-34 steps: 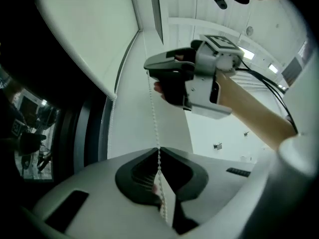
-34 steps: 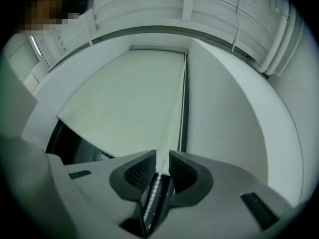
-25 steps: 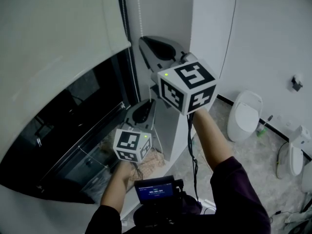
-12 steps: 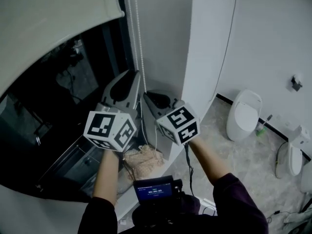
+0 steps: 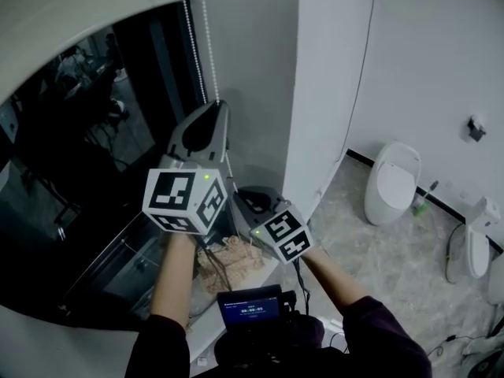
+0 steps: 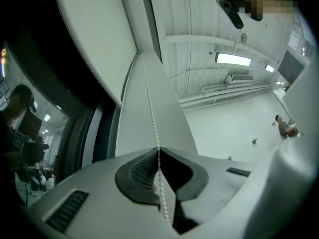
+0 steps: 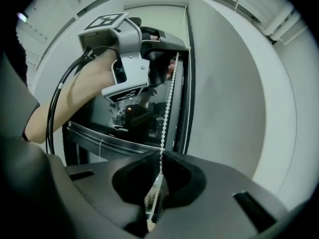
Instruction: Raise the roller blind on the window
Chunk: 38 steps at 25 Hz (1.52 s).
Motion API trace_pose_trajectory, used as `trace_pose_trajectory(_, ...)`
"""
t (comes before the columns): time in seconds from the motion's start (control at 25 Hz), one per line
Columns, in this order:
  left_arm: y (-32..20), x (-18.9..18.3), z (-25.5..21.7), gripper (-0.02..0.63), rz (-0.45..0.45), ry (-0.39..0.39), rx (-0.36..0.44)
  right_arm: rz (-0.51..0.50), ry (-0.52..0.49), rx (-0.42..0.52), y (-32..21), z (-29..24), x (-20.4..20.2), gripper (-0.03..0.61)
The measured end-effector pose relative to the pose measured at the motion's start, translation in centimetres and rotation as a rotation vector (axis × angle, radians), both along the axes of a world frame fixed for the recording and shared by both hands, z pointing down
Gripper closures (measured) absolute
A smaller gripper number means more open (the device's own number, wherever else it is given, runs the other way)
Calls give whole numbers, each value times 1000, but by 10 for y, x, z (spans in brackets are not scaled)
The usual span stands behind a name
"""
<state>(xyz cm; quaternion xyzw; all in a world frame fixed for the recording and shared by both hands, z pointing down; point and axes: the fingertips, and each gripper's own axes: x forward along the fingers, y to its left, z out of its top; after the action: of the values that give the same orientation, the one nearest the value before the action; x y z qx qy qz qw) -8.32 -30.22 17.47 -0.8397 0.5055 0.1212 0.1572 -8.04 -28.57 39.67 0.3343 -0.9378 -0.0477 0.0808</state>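
Two grippers hold one bead chain, which hangs down beside the right edge of the window. The left gripper is the higher one. Its jaws point up and are pressed together on the chain; in the left gripper view the beads pass exactly between the two closed tips and run up toward the top of the frame. The right gripper is lower and a little to the right, just beside the left one. Its jaws are also closed tightly on the same chain, and in the right gripper view the strand goes straight from these jaws up to the left gripper. A second strand of the chain hangs free just to the right of the held one, near the dark window frame.

The roller blind is white. Its bottom edge shows at the upper left of the head view, and the dark glass below it is uncovered. To the right of the window stands a pale wall column.
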Motion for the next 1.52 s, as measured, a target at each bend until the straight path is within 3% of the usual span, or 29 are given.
trace_pose_trajectory(0.16,-3,-6,18,597,-6,6,-19,61,-106,88,-15,-54,24,566)
trace_pose_trajectory(0.32,-17,5,88,597,30,-30,-168,43,-246,167,-20,-145,39,565)
trace_pose_trajectory(0.44,-16,19,143,597,66,-52,-266,30,-273,231,-24,-201,34,565)
trace_pose_trajectory(0.56,-7,31,168,597,86,-67,-298,12,-258,265,-26,-238,21,565)
trace_pose_trajectory(0.68,-5,29,168,597,79,-72,-299,-13,-241,271,-25,-253,11,566)
trace_pose_trajectory(0.8,-8,17,168,597,69,-58,-313,-58,-307,267,-15,-261,9,565)
trace_pose_trajectory(1.0,2,18,167,597,69,-79,-288,-14,-280,281,-26,-267,2,565)
trace_pose_trajectory(1.28,9,11,164,595,90,-42,-290,-14,-276,310,-20,-267,4,565)
trace_pose_trajectory(1.44,13,-17,107,595,87,60,-197,40,-192,335,-18,-240,8,565)
trace_pose_trajectory(1.52,12,-25,63,595,70,59,-124,66,-140,351,-20,-214,6,565)
